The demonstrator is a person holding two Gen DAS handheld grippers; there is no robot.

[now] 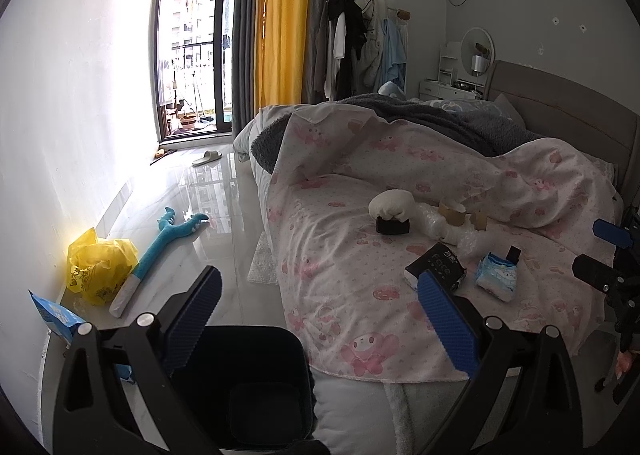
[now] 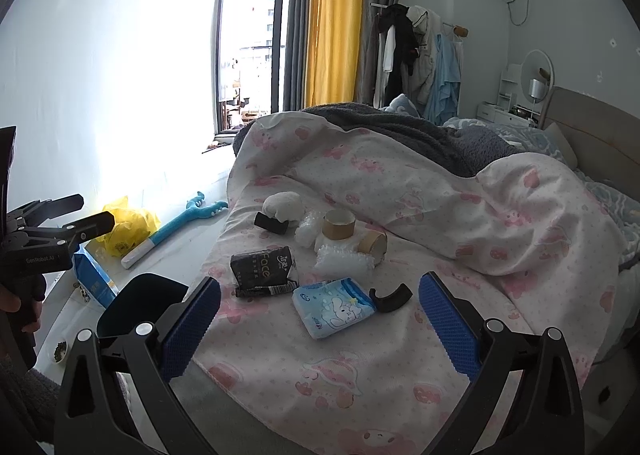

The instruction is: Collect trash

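Note:
Trash lies on the pink-patterned bedspread point(image 2: 400, 375): a black tissue pack point(image 2: 262, 269), a blue wipes pack point(image 2: 334, 305), a curved black piece point(image 2: 390, 297), bubble wrap point(image 2: 344, 261), two cardboard tape cores point(image 2: 339, 223) point(image 2: 374, 245) and a white bundle on a black block point(image 2: 280, 211). A dark bin point(image 1: 248, 387) stands on the floor below my left gripper point(image 1: 320, 315), which is open and empty. My right gripper point(image 2: 320, 329) is open and empty too, hovering over the bed's near edge just short of the blue wipes pack point(image 1: 496, 275).
On the floor by the white wall lie a yellow plastic bag point(image 1: 100, 267), a teal plush stick point(image 1: 160, 247), a blue packet point(image 1: 58, 315) and a slipper point(image 1: 206, 157). A bubble-wrap sheet point(image 1: 264, 263) lies beside the bed. Grey blanket point(image 1: 440, 119) covers the far bed.

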